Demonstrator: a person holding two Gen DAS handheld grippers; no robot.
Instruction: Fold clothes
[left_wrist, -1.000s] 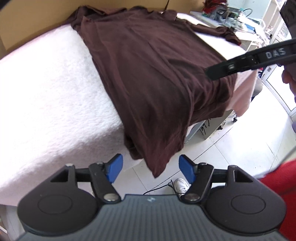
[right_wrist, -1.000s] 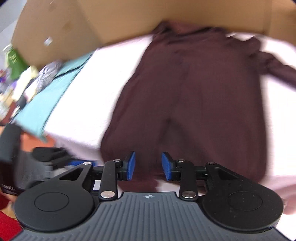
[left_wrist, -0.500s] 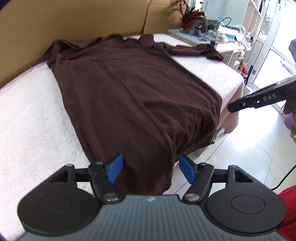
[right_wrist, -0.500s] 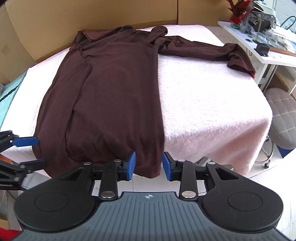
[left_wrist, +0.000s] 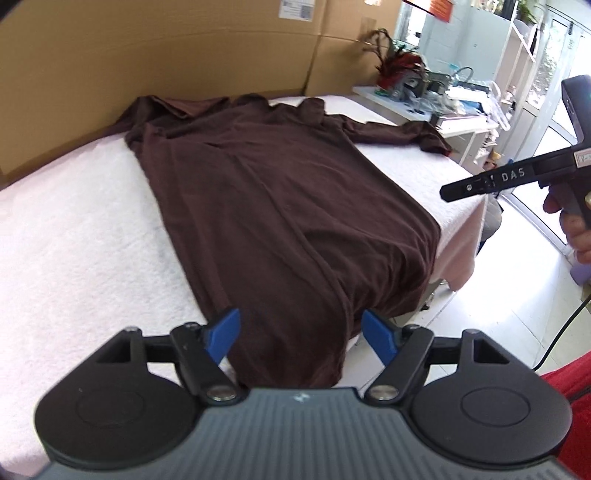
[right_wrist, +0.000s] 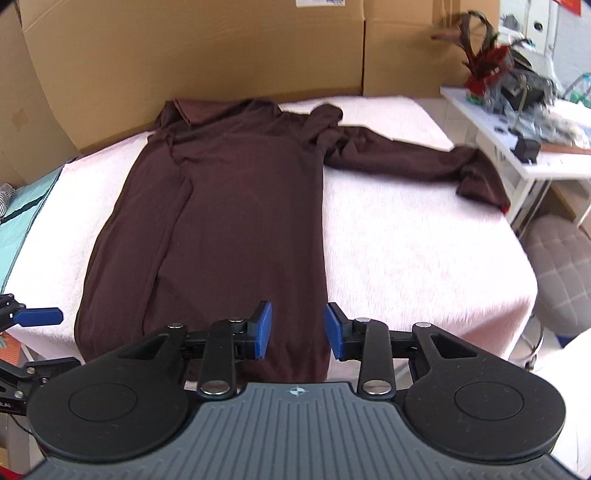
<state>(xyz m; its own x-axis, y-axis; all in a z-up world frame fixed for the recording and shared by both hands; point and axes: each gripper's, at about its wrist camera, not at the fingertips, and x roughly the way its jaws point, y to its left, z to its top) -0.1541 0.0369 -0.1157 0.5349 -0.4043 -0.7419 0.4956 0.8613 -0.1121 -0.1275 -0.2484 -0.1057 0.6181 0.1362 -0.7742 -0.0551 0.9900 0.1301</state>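
Stool (right_wrist: 561, 273) — right view only

Right claw (right_wrist: 297, 335) open above hem of brown shirt (right_wrist: 229, 221); one sleeve (right_wrist: 413, 166) stretched across pink blanket (right_wrist: 424, 251).

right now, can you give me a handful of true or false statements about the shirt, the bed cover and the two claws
1. The dark brown long-sleeved shirt lies spread on the fluffy pale pink cover. True.
2. The left claw is shut on the hem. False: its jaws stand apart and grip nothing.
3. One sleeve stretches out sideways across the cover toward the white side table. True.
4. The right claw is shut on the collar. False: it is open, near the hem, and holds nothing.
5. The shirt's lower edge hangs over the near edge of the cover. True.
6. The shirt is folded into a neat square. False: the body lies full length.
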